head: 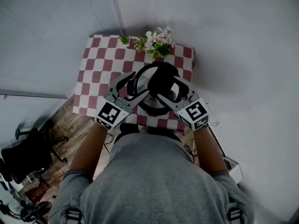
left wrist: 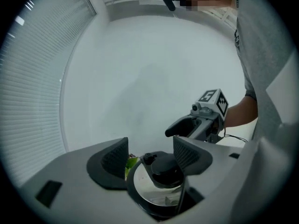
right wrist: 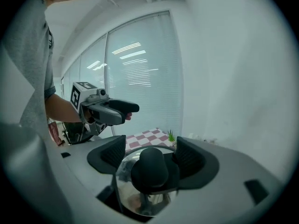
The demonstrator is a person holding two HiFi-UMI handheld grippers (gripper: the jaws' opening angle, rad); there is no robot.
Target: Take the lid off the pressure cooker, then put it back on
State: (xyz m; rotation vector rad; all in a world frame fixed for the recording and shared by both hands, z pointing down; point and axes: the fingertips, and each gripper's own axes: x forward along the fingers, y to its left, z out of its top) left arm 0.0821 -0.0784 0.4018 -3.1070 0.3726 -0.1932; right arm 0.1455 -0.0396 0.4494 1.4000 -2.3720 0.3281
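Note:
The pressure cooker stands on the red-and-white checked table [head: 100, 59], its shiny lid [head: 145, 78] on and a black knob [head: 162, 80] on top. Both grippers reach over it from the near side. My left gripper [head: 135, 85] is open above the lid's left part; in its own view the left gripper [left wrist: 149, 155] has the knob [left wrist: 164, 166] low, close to the right pad, nothing pressed. My right gripper [right wrist: 150, 154] is open with the knob [right wrist: 150, 169] between its pads, a gap showing on the left side. The lid [right wrist: 133, 190] shines below.
A bunch of white and pink flowers [head: 156, 43] and a small green plant [head: 124, 39] sit at the table's far edge, just behind the cooker. A black office chair [head: 23, 153] stands on the wood floor at the left. White walls close in on the right.

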